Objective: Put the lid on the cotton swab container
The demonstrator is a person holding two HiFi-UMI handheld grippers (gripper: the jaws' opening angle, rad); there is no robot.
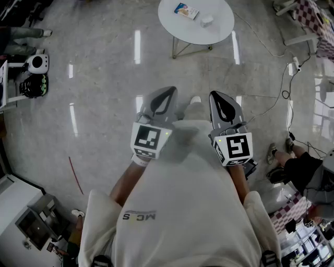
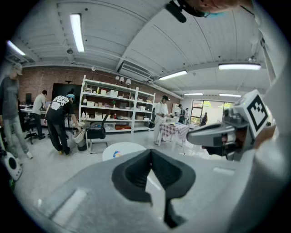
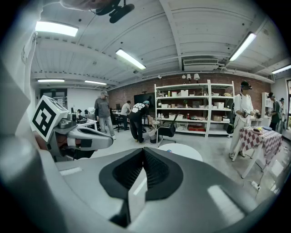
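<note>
Nothing in hand yet: left gripper (image 1: pixel 167 93) and right gripper (image 1: pixel 215 96) sit at our waist, jaws closed tip to tip on nothing, well short of the round white table (image 1: pixel 219 32). The only candidates for the swab container are up there, a small white box (image 1: pixel 207 21) near a printed packet (image 1: pixel 186 11), too small to tell lid from container. We expect a light, thin, slippery plastic lid that flexes, so pinch it gently across opposite rim edges and steady the container's side wall with the other gripper.
</note>
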